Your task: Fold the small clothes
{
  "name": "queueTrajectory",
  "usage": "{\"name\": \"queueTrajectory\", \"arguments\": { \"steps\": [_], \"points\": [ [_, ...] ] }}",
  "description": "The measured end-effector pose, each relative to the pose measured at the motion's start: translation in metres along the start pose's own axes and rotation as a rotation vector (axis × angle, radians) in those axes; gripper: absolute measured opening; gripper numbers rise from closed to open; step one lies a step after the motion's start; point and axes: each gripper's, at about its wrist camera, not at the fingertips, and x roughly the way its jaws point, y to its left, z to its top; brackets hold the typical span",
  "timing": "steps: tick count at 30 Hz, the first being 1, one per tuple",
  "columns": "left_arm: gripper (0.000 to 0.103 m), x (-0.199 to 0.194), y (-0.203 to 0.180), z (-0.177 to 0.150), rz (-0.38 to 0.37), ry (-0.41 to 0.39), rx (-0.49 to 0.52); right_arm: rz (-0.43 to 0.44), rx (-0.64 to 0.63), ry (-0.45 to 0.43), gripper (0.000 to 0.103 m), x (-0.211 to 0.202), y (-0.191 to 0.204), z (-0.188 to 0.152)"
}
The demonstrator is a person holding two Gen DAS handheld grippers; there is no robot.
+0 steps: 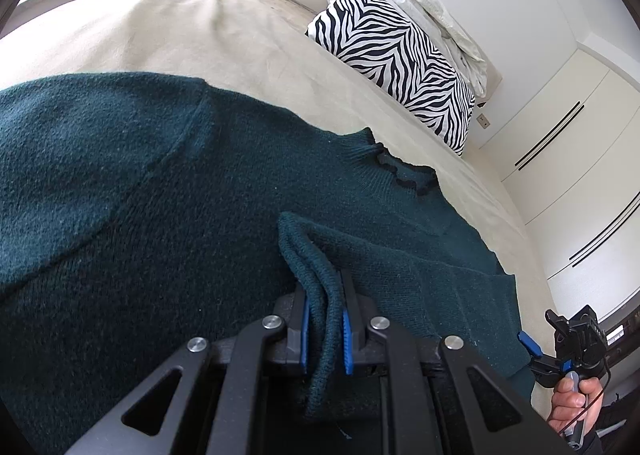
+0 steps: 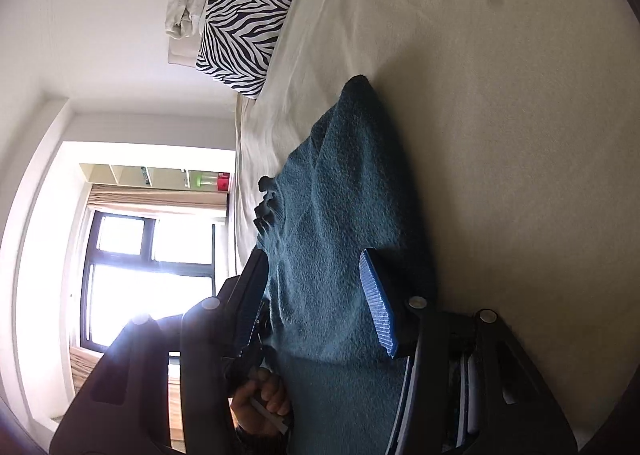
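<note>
A dark green knit sweater (image 1: 140,195) lies spread on the beige bed (image 1: 168,35), its ruffled collar (image 1: 404,171) toward the pillow. My left gripper (image 1: 322,287) is shut on a folded strip of the sweater that runs up between its blue pads. At the lower right, a hand holds my right gripper (image 1: 538,355) at the sweater's corner. In the right wrist view, rolled sideways, the sweater (image 2: 332,195) runs between the fingers of my right gripper (image 2: 314,259). Its jaws stand apart, and the blue pad (image 2: 378,303) shows a bare face.
A zebra-striped pillow (image 1: 392,67) and crumpled pale bedding (image 1: 436,11) lie at the head of the bed. White wardrobe doors (image 1: 560,159) stand beyond the bed's edge. A bright window (image 2: 152,267) fills the far wall. Bare bed cover (image 2: 500,135) lies beside the sweater.
</note>
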Motion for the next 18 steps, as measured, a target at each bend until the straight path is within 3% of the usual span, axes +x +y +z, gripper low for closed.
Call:
{"name": "queueTrajectory", "arguments": {
  "steps": [3, 8, 10, 11, 12, 14, 16, 18],
  "points": [
    [0.015, -0.001, 0.001, 0.0, -0.002, -0.002, -0.001, -0.046, -0.028, 0.006, 0.047, -0.019, 0.002, -0.012],
    [0.015, -0.002, 0.002, 0.003, -0.008, 0.007, -0.016, -0.003, -0.061, -0.022, 0.053, -0.034, 0.013, -0.031],
    [0.015, -0.007, 0.005, 0.006, -0.023, 0.028, -0.043, -0.075, -0.038, 0.01, 0.053, -0.021, 0.001, -0.035],
    [0.017, -0.013, 0.006, 0.006, -0.025, 0.036, -0.057, -0.09, -0.058, 0.019, 0.048, -0.018, -0.003, -0.038],
    [0.021, -0.023, 0.007, 0.006, -0.016, 0.036, -0.068, -0.103, -0.089, 0.01, 0.047, -0.02, -0.002, -0.041],
    [0.056, -0.053, 0.012, 0.004, -0.016, 0.005, -0.091, -0.121, -0.098, -0.014, 0.05, -0.033, 0.005, -0.051],
    [0.078, -0.099, 0.027, 0.001, -0.042, -0.088, -0.149, -0.113, -0.142, -0.063, 0.051, -0.05, 0.017, -0.063],
    [0.082, -0.146, 0.056, -0.007, -0.072, -0.181, -0.234, -0.101, -0.171, -0.093, 0.052, -0.067, 0.027, -0.077]
  ]
}}
